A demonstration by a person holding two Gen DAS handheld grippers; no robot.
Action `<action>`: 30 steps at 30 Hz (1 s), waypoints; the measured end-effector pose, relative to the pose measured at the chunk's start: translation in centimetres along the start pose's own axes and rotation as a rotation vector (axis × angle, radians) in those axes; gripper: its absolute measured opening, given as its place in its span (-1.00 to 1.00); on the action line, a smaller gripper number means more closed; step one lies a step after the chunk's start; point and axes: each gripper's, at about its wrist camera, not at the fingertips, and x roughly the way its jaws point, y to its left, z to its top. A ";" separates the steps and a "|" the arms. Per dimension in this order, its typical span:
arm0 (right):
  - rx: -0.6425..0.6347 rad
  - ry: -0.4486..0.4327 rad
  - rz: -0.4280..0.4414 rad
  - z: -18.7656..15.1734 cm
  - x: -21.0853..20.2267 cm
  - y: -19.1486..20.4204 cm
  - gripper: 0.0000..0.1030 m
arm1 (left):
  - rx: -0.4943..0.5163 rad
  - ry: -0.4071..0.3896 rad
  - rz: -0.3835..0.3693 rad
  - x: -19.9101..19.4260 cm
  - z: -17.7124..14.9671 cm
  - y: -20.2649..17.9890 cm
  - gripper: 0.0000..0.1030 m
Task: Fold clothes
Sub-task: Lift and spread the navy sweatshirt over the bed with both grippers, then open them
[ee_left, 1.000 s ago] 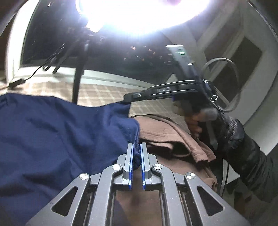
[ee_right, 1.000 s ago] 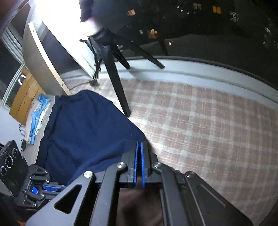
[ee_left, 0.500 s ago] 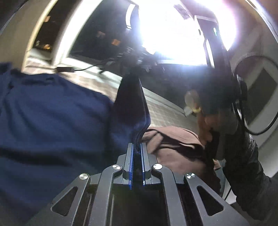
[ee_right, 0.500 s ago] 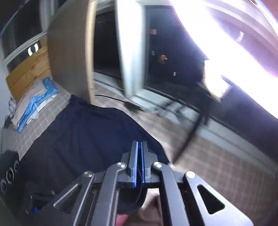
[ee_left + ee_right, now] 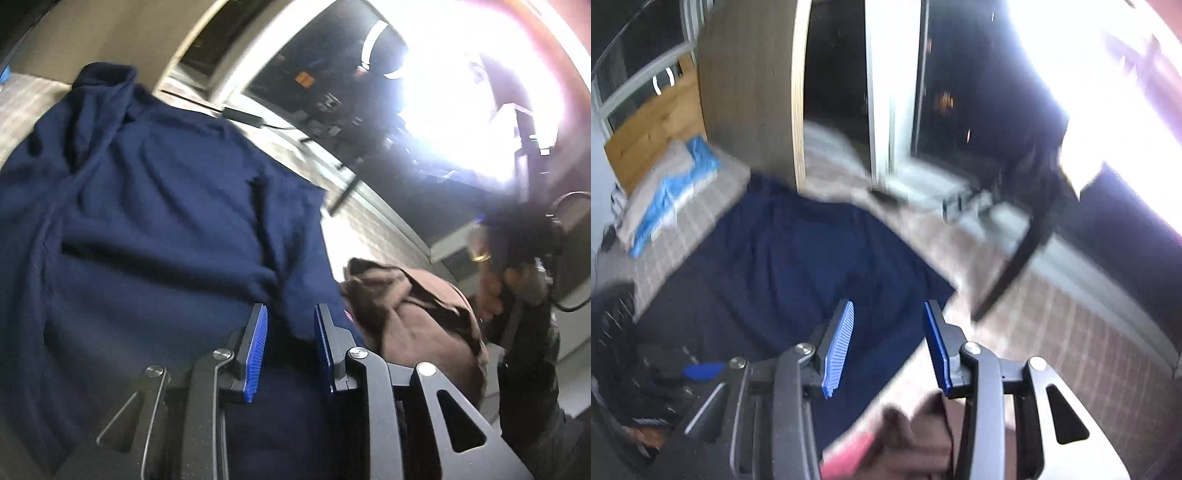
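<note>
A navy garment [image 5: 147, 229] lies spread over the checked surface and fills the left wrist view. My left gripper [image 5: 290, 332] hovers at its near right edge. Its jaws are opening, and a fold of navy cloth sits loosely between the blue pads [image 5: 256, 350] without being pressed. A crumpled brown garment [image 5: 417, 314] lies just right of it. In the right wrist view my right gripper [image 5: 888, 332] is opening too, over the near edge of the navy garment [image 5: 812, 266], gripping nothing. The brown garment [image 5: 916, 435] shows below its fingers.
A person's hand [image 5: 495, 284] in a dark sleeve holds the other tool at right. A black tripod leg [image 5: 1015, 273] stands on the checked cover [image 5: 1071, 362]. Folded blue and white cloths [image 5: 665, 192] lie far left by a wooden panel [image 5: 750, 92]. Strong lamp glare hides the upper right.
Both grippers were shut on the navy garment's edge and now stand with their jaws apart. The navy cloth has dropped and lies spread out. Both views have rolled and shifted sideways.
</note>
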 end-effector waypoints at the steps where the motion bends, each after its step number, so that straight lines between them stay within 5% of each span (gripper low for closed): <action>1: 0.001 0.043 0.031 -0.7 0.8 0.2 -0.28 | 0.022 0.011 -0.018 0.1 -0.4 -0.7 -0.54; 2: 0.002 0.086 0.063 -1.5 1.6 0.3 -0.30 | 0.045 0.016 -0.015 0.0 -0.7 -1.2 -0.54; 7: -0.078 0.200 -0.072 -1.5 6.9 1.8 -0.60 | 0.073 0.039 -0.006 2.3 -0.5 -2.4 -0.54; 9: -0.096 0.231 -0.073 -0.7 8.8 2.2 -0.60 | 0.072 0.026 0.054 2.6 -0.2 -1.9 -0.54; 14: -0.048 0.064 0.267 1.7 5.2 3.2 -0.60 | 0.064 -0.023 0.128 0.3 -0.2 -0.8 -0.54; 17: -0.110 0.048 0.058 1.8 3.9 2.0 -0.59 | 0.102 -0.011 0.155 -0.1 0.1 -1.0 -0.54; 21: -0.080 0.200 0.075 -0.1 7.1 0.1 -0.59 | 0.123 0.019 0.139 0.1 -0.2 -1.5 -0.54; 24: -0.091 0.305 -0.059 -1.3 10.4 -1.3 -0.59 | 0.154 0.040 0.148 0.6 -0.7 -2.3 -0.54; 28: -0.030 0.226 -0.162 -0.6 8.6 -2.8 -0.46 | 0.176 0.050 0.169 -0.4 -1.6 -2.9 -0.50; 30: -0.013 0.170 -0.046 0.0 7.3 -2.2 -0.46 | 0.166 0.059 0.181 -0.6 -1.9 -2.7 -0.50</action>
